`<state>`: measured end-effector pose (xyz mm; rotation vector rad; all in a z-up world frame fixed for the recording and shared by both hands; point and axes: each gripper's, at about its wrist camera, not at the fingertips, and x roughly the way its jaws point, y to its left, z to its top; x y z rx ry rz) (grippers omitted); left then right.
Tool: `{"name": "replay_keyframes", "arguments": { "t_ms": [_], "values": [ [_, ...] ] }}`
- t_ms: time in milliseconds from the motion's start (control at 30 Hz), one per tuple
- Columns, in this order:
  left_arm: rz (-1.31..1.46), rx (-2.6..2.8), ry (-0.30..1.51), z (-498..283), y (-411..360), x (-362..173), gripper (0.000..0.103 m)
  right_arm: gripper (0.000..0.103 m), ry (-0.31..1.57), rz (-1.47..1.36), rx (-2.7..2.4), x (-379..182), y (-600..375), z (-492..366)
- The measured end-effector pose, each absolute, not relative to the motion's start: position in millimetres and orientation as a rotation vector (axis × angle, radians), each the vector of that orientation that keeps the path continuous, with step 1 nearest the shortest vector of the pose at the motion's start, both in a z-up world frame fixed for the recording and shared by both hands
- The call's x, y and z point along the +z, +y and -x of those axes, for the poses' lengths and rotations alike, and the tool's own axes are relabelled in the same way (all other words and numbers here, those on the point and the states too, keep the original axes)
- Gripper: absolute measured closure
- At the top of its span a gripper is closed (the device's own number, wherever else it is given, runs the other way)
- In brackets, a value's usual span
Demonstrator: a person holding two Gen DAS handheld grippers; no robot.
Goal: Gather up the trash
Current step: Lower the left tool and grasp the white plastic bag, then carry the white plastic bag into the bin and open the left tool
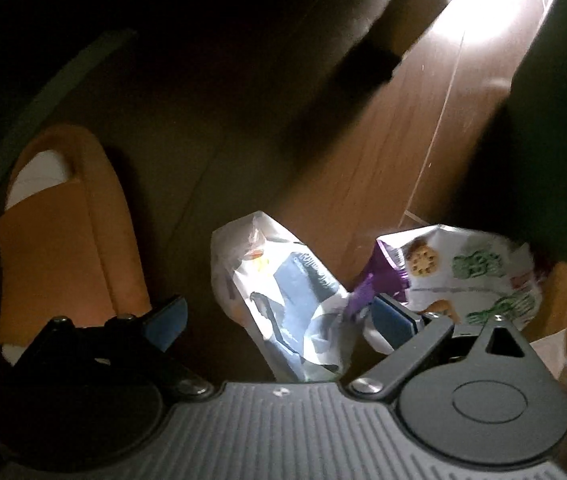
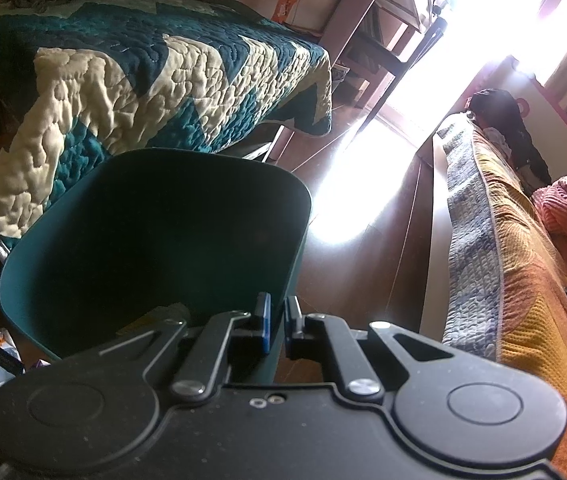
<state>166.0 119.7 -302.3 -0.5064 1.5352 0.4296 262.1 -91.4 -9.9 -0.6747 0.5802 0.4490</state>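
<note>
L hand-held gripper (image 1: 279,316) spread wide over blue-white wrapper (image 1: 283,300), R hand-held gripper (image 2: 277,320) pinching teal bin (image 2: 155,240) rim

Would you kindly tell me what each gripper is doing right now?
Left tongs: open, holding nothing, over a wrapper.
Right tongs: shut on the bin rim.

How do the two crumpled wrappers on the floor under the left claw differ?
The white-and-blue crumpled plastic wrapper lies between the open fingers of the left claw; the white-and-purple crumpled wrapper printed with biscuits and green lettering lies outside them, past the right-hand finger. The first looks narrow and bunched lengthwise; the second is spread wider and flatter, partly under a dark object's shadow. Both are loose, crumpled packaging on the brown wooden floor, and neither is gripped.
</note>
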Motion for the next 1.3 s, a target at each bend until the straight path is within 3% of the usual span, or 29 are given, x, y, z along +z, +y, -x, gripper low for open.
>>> {"name": "replay_keyframes", "arguments": {
  "t_ms": [133, 200, 267, 633, 700, 767, 933, 1067, 1300],
  "values": [
    [0.529, 0.402, 1.546, -166, 119, -315, 0.012, 0.096, 0.579, 0.675, 0.449, -10, -91, -262],
    [0.561, 0.393, 1.548, -166, 121, -318, 0.021, 0.096, 0.578, 0.677, 0.449, -10, -91, -262],
    [0.598, 0.399, 1.560, -165, 126, -320, 0.037, 0.096, 0.578, 0.676, 0.449, -10, -91, -262],
    [0.610, 0.407, 1.570, -164, 138, -321, 0.038, 0.096, 0.582, 0.677, 0.434, -11, -92, -265],
    [0.565, 0.378, 1.577, -168, 131, -321, 0.050, 0.096, 0.581, 0.681, 0.430, -12, -91, -264],
    [0.537, 0.377, 1.580, -171, 126, -321, 0.069, 0.096, 0.581, 0.681, 0.428, -12, -91, -265],
    [0.502, 0.357, 1.544, -177, 115, -314, 0.093, 0.096, 0.577, 0.685, 0.426, -13, -94, -264],
    [0.465, 0.360, 1.506, -177, 111, -301, 0.098, 0.096, 0.579, 0.677, 0.425, -13, -95, -265],
    [0.428, 0.339, 1.413, -172, 112, -252, 0.098, 0.096, 0.590, 0.640, 0.440, -11, -103, -271]
  ]
}}
